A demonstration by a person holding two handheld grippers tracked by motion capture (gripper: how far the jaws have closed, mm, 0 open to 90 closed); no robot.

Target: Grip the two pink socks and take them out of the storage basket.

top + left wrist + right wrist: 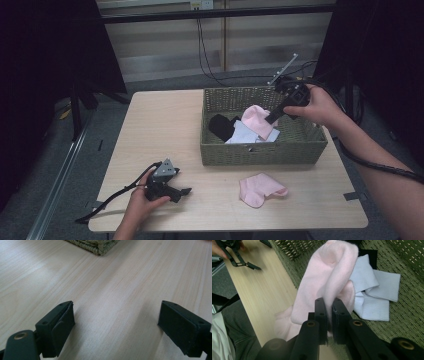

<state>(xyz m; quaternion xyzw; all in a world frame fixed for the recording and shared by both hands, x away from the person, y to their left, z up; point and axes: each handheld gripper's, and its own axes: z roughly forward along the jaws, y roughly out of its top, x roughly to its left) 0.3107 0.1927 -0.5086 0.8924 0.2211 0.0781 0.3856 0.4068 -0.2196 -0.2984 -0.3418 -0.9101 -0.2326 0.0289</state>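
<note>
High view: right gripper [272, 119] lifts a pink sock [256, 120] over the basket [260, 150], seemingly to pair it with the second sock [261, 190] on the near table [160, 125]; left gripper [186, 191] rests idle. Left gripper view: jaws wide, empty. Right gripper view: jaws narrow, pinching the sock.

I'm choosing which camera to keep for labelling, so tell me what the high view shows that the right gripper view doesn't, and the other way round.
High view alone: the whole woven basket with all four walls, a black sock lying inside it, and the room floor behind the table.

Right gripper view alone: the right gripper close up, jaws shut on the pink sock, and the ribbed knit of the white sock.

Both: the held pink sock over the basket, the white sock, a second pink sock on the wooden table, and the left gripper resting there.
</note>
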